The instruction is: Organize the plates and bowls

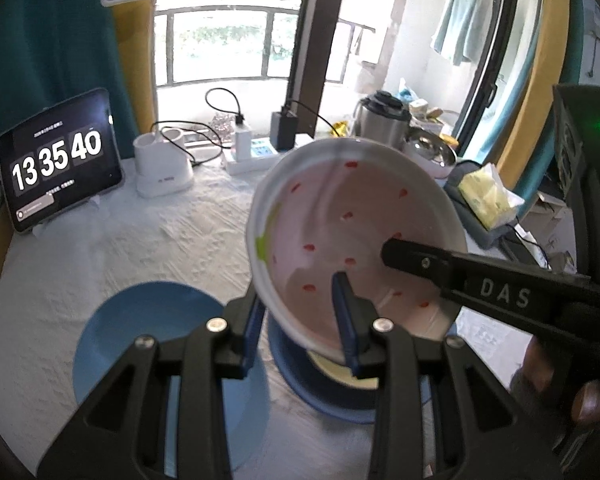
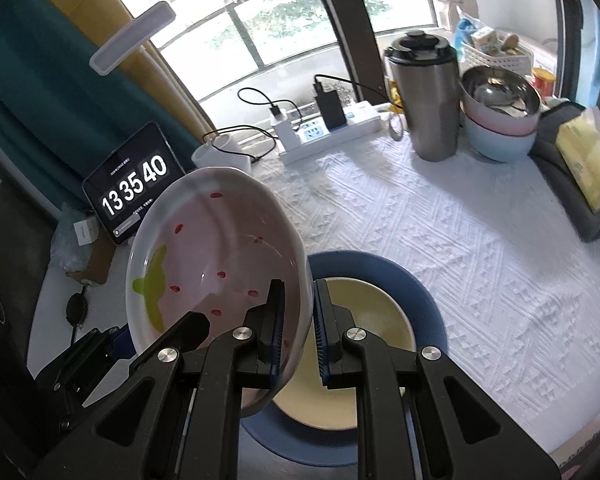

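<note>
Strawberry bowl (image 1: pixel 352 240) clamped by both left gripper (image 1: pixel 300 316) and "DAS"-marked right gripper (image 2: pixel 298 320); clock (image 1: pixel 56 160) reads 13 35 40.

- Your left wrist view looks steeply down along its fingers, close over the white textured tablecloth (image 1: pixel 148 240), facing the far window.
- Your right wrist view looks down likewise, from further right.
- Both share the tilted pink strawberry-patterned plate (image 1: pixel 352 236) (image 2: pixel 216 256) and the black tablet clock (image 1: pixel 58 160) (image 2: pixel 134 184).
</note>
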The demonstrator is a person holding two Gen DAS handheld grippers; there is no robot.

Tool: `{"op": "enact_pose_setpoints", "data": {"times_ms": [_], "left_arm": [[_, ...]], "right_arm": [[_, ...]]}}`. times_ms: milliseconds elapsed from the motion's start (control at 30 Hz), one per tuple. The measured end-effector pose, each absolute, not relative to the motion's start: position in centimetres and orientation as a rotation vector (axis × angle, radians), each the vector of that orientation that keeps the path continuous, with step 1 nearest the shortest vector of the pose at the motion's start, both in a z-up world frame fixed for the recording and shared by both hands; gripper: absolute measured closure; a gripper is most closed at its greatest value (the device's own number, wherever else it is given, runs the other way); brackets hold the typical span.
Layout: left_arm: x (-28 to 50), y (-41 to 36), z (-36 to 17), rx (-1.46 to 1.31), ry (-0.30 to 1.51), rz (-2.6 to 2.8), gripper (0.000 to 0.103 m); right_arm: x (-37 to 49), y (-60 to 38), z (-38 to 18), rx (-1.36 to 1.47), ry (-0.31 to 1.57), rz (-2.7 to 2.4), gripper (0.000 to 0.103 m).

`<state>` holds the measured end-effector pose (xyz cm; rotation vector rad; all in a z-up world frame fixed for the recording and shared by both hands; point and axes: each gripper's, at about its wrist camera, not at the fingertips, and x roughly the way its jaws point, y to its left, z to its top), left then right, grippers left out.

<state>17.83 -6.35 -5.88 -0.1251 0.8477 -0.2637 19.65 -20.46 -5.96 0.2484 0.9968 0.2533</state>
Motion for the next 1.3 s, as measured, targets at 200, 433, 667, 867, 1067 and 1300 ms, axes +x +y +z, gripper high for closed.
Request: {"op": "enact_pose_setpoints", "data": {"times_ms": [200,433,667,867,1067,1300], "left_arm": [[17.5,-7.7,-6.3,-0.107,0.868,-0.282,0.069],[17.3,-9.2,-7.0,-0.086,0.889,-0.297,0.070],[17.0,-9.9,-8.3,-0.073,0.919,-0.302,0.070],[16.8,-10.3,-9.0,-0.060,0.937,-0.301,0.069],[16.7,-10.6,-9.8,-0.041,0.957,-0.297,0.069],[16.6,-10.3,-10.6,-0.030,0.964,-0.285,0.069]], "right_arm": [[19.0,-22.0,-6.6,0.264,1.006,0.233,0.088],[18.6,-23.4,-7.4,0.277,1.020,0.216,0.088],[18.3,-24.2,-8.6,0.282,1.047,0.205,0.088],[18.0,-24.3,-9.6,0.280,1.073,0.198,0.088],[18.2,-24.4,-10.2,0.279,1.104,0.185,0.088],[18.3,-23.4,-10.4,0.205,1.106,0.171,0.088]]}}
